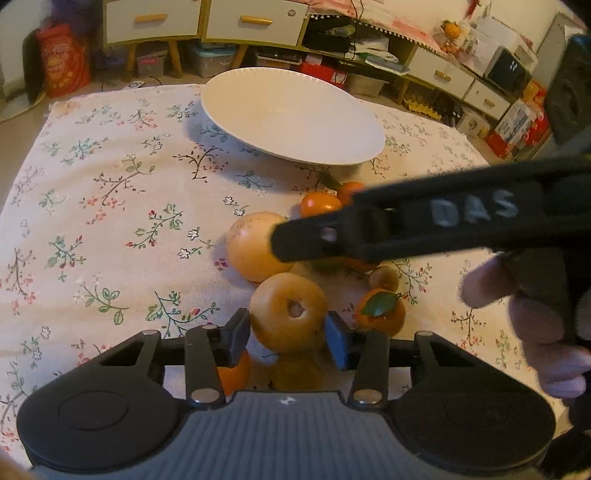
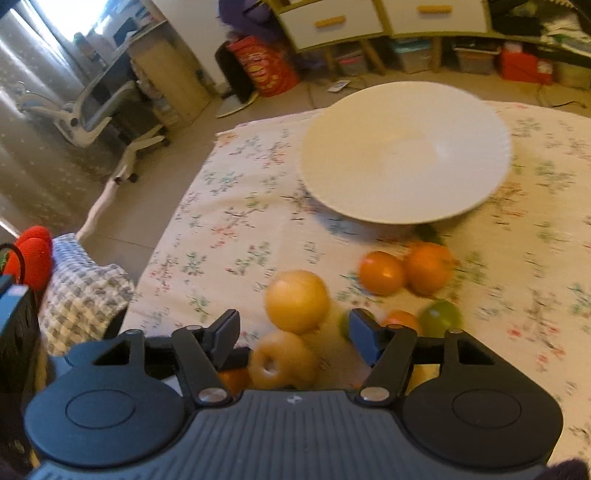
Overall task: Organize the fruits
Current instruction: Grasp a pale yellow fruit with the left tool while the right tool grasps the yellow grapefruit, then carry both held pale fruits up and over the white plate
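A yellow pear [image 1: 288, 314] with its stem pit facing me sits between the pads of my left gripper [image 1: 286, 336], which press on both its sides. A second, rounder yellow pear [image 1: 251, 247] [image 2: 297, 301] lies just beyond it. My right gripper [image 2: 294, 332] [image 1: 291, 240] reaches in from the right over this round pear, with its jaws apart and gaps on both sides. Two oranges [image 2: 382, 273] [image 1: 319, 205] lie near the wide white plate [image 1: 291, 114] [image 2: 406, 155], which holds nothing. A leafed tangerine [image 1: 380, 312] and a green fruit [image 2: 441, 319] lie to the right.
A floral cloth [image 1: 110, 192] covers the table. A small brown fruit [image 1: 384, 277] and another orange [image 1: 232, 373] lie close to my left fingers. A person's fingers [image 1: 535, 321] hold the right gripper. Cabinets [image 1: 207, 18] and boxes stand behind; an office chair [image 2: 92, 118] stands at the left.
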Demonstrator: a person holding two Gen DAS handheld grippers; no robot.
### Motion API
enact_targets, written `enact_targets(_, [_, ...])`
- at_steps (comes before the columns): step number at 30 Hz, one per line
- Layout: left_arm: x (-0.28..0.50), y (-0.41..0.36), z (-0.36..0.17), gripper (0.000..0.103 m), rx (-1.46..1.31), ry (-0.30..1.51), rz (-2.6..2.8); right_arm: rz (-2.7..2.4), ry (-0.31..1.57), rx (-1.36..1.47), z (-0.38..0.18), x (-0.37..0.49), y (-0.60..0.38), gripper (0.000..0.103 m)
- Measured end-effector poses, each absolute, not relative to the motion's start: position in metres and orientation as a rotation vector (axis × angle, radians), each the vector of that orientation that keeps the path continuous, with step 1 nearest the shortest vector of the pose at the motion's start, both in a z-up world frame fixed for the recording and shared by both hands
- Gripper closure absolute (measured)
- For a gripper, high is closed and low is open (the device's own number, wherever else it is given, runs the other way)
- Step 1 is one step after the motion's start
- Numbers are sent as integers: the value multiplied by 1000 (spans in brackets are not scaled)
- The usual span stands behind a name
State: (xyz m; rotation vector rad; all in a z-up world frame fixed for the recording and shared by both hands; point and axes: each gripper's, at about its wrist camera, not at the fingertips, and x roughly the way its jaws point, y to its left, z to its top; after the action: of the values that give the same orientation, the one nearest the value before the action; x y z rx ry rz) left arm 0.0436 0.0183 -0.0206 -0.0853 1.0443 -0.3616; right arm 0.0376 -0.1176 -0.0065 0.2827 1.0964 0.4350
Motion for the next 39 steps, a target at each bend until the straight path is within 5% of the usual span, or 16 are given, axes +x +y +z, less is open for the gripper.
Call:
enact_targets(13, [39,28,-27,80,-178,1009,-391,383,1156,213,-27,55,-92,46])
enact_targets(20, [41,29,-28,80,-182,1014,-396,365,1164,197,-33,56,-94,56])
enact_targets(39, [37,39,-19,83,-211,978,-333,346,1094,212,-11,54,-104,57])
